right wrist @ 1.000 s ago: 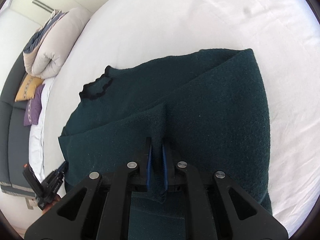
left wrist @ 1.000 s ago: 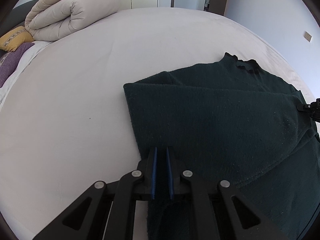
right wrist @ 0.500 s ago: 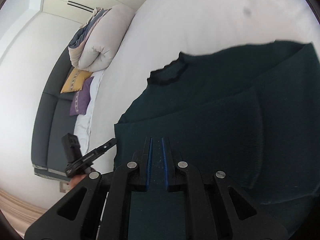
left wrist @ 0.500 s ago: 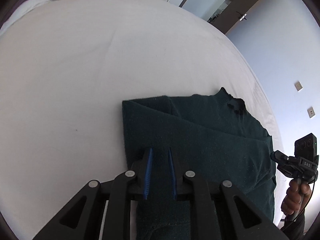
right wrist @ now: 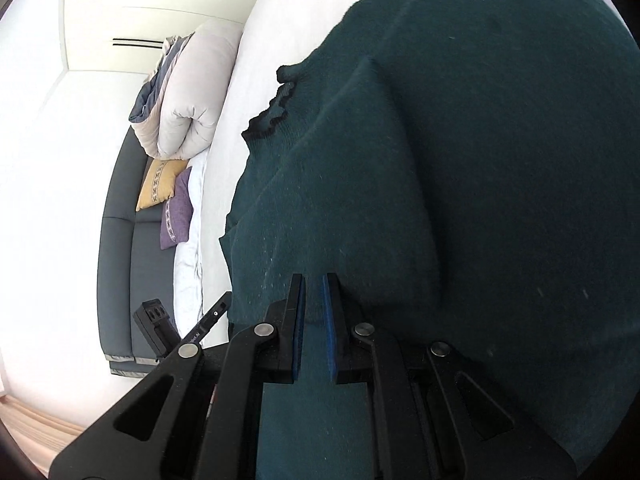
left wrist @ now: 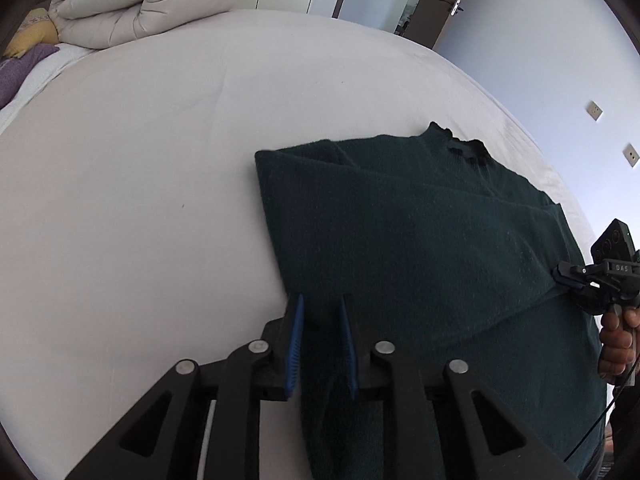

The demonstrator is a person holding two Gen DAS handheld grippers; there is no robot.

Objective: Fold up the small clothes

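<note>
Since a second ago, the blue pads (left wrist: pixel 294 344) of the left gripper (left wrist: pixel 320 320) have been parting, and a gap is now seen on either side of the fabric that lies between them, so the cloth is no longer pinched there. The dark green sweater (left wrist: pixel 420 240) is spread on the white bed (left wrist: pixel 140 200), its frilled dark collar (left wrist: pixel 464 146) pointing away from the left wrist camera and one side folded over the body along a slanted edge. Compared with the earlier frames, the folded flap is laid flatter. In the right wrist view the sweater (right wrist: pixel 480 160) fills most of the picture, and its collar (right wrist: pixel 276 112) is seen at the upper left of the garment. The right gripper (right wrist: pixel 314 308) is clenched on a fold of the sweater, the knit being pressed between its narrow-set blue pads (right wrist: pixel 329 320). From the left wrist view the right gripper (left wrist: pixel 564 276) is seen at the sweater's right edge, gripped by a hand (left wrist: pixel 618 340) from which a black cable (left wrist: pixel 592 428) hangs. Beyond the garment, a rolled beige duvet (left wrist: pixel 132 8) is piled at the far end of the bed, with a yellow cushion (right wrist: pixel 160 188) and a purple cushion (right wrist: pixel 176 216) beside it on a grey sofa (right wrist: pixel 120 260). A dark door (left wrist: pixel 444 0) is visible behind the bed.
</note>
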